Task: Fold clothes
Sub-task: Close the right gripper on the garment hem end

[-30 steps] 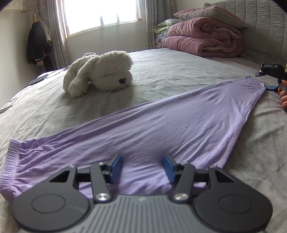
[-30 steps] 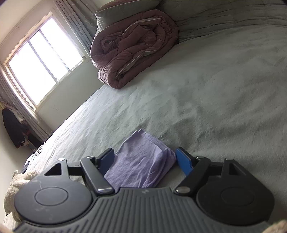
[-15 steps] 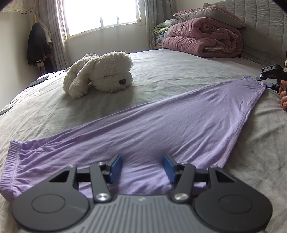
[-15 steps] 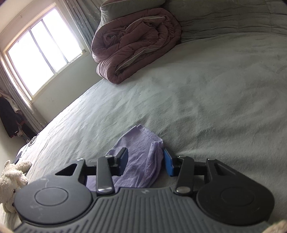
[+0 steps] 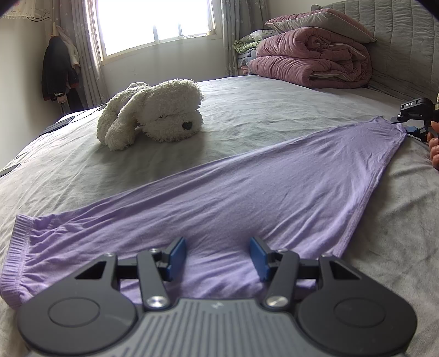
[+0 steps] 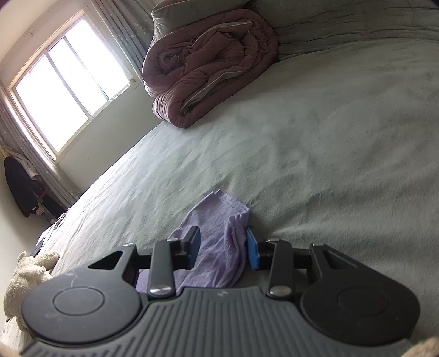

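A light purple garment [image 5: 247,186] lies flat and stretched across the grey bed [image 5: 260,107], its ribbed hem at the near left and its far corner at the right. My left gripper [image 5: 216,255] hovers open over the near edge, and the cloth lies flat below its blue pads. In the right wrist view my right gripper [image 6: 223,247] has the garment's corner [image 6: 219,219] bunched between its blue pads, and its jaws are closing on it. That right gripper [image 5: 403,125], held by a hand, also shows at the right edge of the left wrist view.
A white plush dog [image 5: 153,112] lies on the bed behind the garment. A folded mauve quilt [image 5: 310,63] under a pillow sits by the padded headboard [image 5: 397,41]. A window [image 5: 153,22] and hanging dark clothes [image 5: 57,74] are at the back left.
The right gripper's jaws have narrowed from wide apart onto the garment's corner, bunching the cloth between them. The left gripper has not moved.
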### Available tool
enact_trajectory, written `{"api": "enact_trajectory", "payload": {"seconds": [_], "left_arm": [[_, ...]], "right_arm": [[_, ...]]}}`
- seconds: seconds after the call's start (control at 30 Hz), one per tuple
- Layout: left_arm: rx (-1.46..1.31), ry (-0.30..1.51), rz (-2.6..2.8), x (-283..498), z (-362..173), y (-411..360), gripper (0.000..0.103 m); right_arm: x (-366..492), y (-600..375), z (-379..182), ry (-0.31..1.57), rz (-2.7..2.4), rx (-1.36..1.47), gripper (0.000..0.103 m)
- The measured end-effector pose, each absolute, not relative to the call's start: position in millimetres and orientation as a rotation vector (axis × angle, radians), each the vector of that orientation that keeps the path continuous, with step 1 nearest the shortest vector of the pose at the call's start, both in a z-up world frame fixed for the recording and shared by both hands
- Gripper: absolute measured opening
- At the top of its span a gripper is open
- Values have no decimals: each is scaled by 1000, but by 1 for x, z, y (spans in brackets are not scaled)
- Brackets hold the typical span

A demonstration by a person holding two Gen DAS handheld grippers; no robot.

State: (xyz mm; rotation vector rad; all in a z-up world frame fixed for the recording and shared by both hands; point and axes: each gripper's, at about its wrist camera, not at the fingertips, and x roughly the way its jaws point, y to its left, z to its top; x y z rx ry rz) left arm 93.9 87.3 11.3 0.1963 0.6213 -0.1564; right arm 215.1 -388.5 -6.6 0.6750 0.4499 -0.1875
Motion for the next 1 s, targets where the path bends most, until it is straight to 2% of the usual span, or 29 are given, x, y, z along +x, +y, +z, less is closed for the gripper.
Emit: {"api": "enact_trajectory", "payload": {"seconds": [0.17,0.83,1.0], "left_arm": [[195,621,-157,94,11,87,54],[196,618,-158,93,11,88,54],[196,618,-158,93,11,88,54]], "right_arm": [[213,-396,-8,453,-164,731,40],[216,-384,-2,503,-171,642,38],[211,-400,-11,461,-126,807,37]]}}
